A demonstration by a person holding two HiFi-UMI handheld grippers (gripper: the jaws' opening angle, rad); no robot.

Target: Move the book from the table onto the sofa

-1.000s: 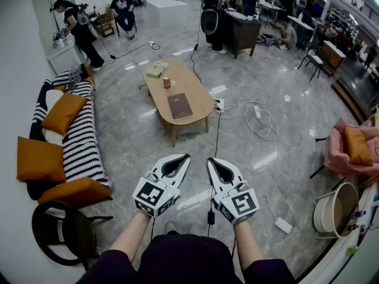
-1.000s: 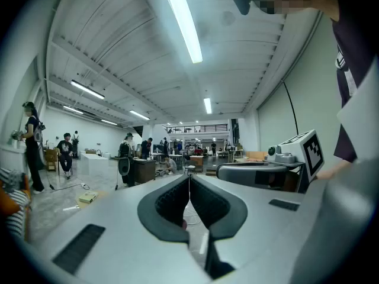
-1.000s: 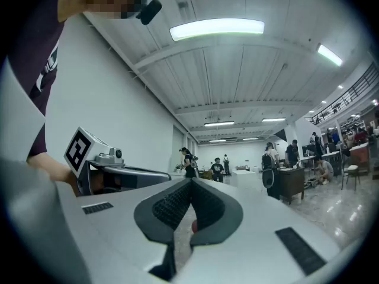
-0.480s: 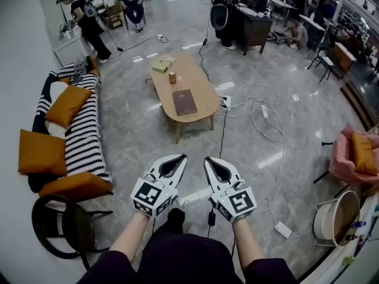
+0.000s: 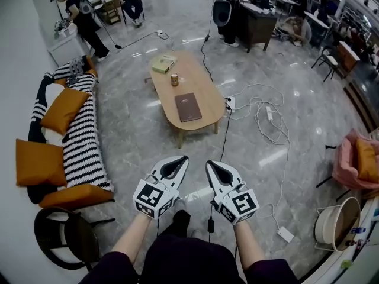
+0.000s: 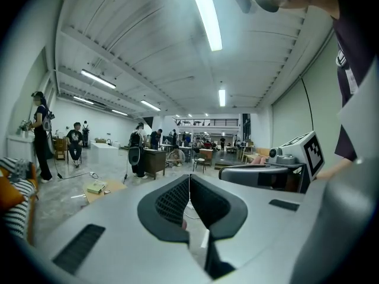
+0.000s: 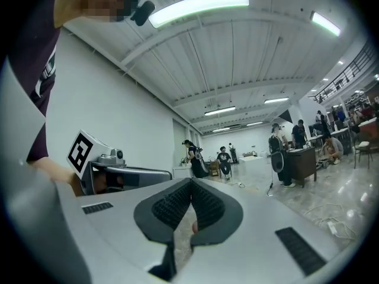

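Book (image 5: 188, 107), brown-covered, lies flat and shut on the near end of the oval wooden coffee table (image 5: 204, 87), well apart from the sofa (image 5: 83, 144).

Around it spreads a glossy grey stone floor (image 5: 136, 141), with white cables (image 5: 266, 120) snaking across it to the right of the table. The sofa stands along the left wall. It is black-and-white striped and carries three orange cushions (image 5: 63, 109): one mid-seat, one further toward the near end and one at the near end itself. The table stands out in the room, clear of the sofa, its long side running away from the person.

At the far right sits a pink armchair (image 5: 343, 161) with an orange pillow (image 5: 366, 158) on it. Just past the sofa's near end is a dark round-backed chair (image 5: 62, 235). A beige tub (image 5: 336, 218) stands at the lower right. One bystander (image 5: 80, 22) stands beyond the sofa's far end, and others are by the desks at the back.

Low in front of the person, side by side over the floor and short of the table, are the left gripper (image 5: 181, 158) and right gripper (image 5: 211, 163). Each has its jaws pressed together with nothing between them.

On the table's far end rests a pale greenish book (image 5: 161, 64). Between it and the brown one stands a small can (image 5: 174, 80), upright.
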